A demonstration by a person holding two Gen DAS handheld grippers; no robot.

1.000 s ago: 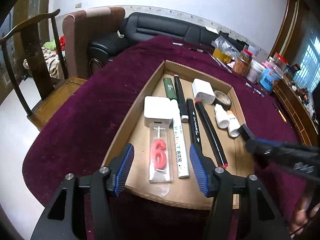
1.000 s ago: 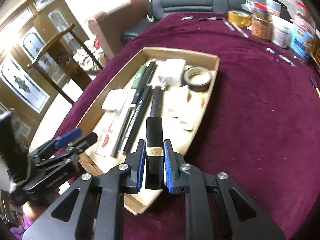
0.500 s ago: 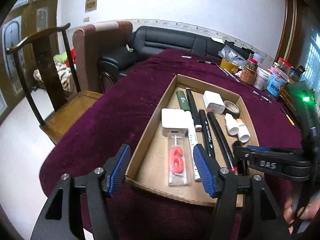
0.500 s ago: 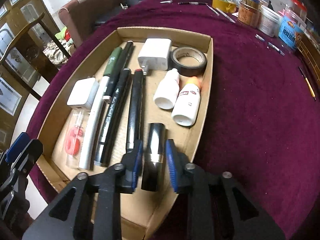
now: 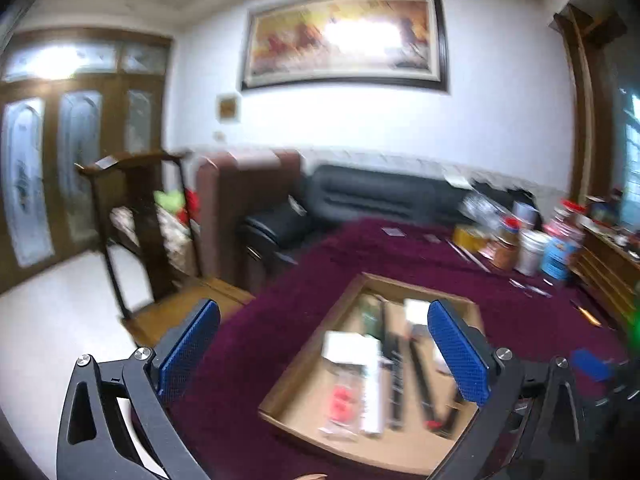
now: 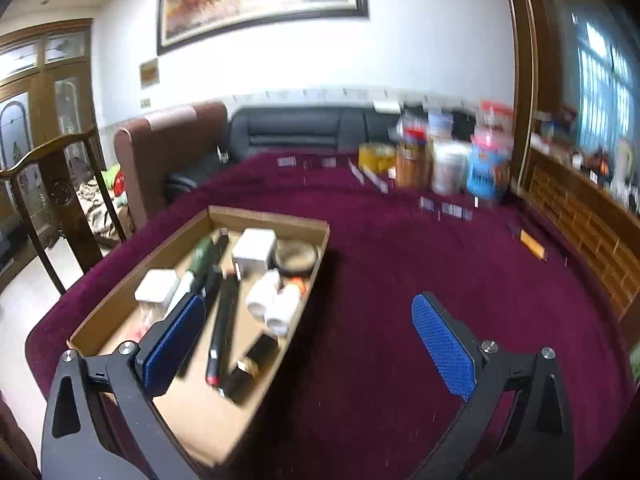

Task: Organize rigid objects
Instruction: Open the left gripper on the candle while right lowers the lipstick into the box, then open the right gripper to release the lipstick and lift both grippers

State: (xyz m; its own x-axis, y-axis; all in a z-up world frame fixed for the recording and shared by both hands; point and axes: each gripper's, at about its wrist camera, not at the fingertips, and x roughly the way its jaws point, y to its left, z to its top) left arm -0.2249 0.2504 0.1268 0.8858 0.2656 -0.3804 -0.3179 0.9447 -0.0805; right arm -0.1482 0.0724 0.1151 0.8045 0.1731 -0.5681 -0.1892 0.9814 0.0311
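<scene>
A cardboard tray point(image 6: 120, 296) on the purple tablecloth holds pens, two white boxes, two small white bottles point(image 6: 272, 304), a tape roll point(image 6: 296, 254) and a black tube with a gold band point(image 6: 252, 364). The tray also shows in the left wrist view point(image 5: 292, 368), blurred, with a red candle packet point(image 5: 340, 396). My right gripper point(image 6: 308, 344) is open and empty, raised above the tray's near right corner. My left gripper point(image 5: 324, 356) is open and empty, raised above the tray's near end.
Jars and tubs point(image 6: 452, 160) stand at the table's far right. A wooden chair point(image 5: 132, 216), a brown armchair point(image 5: 244, 200) and a black sofa point(image 5: 380, 196) stand beyond the table. Small loose items point(image 6: 444, 208) lie on the cloth.
My right gripper has opened and let go of the black tube, which now lies in the tray. Both grippers have lifted and pulled back, and both views are blurred.
</scene>
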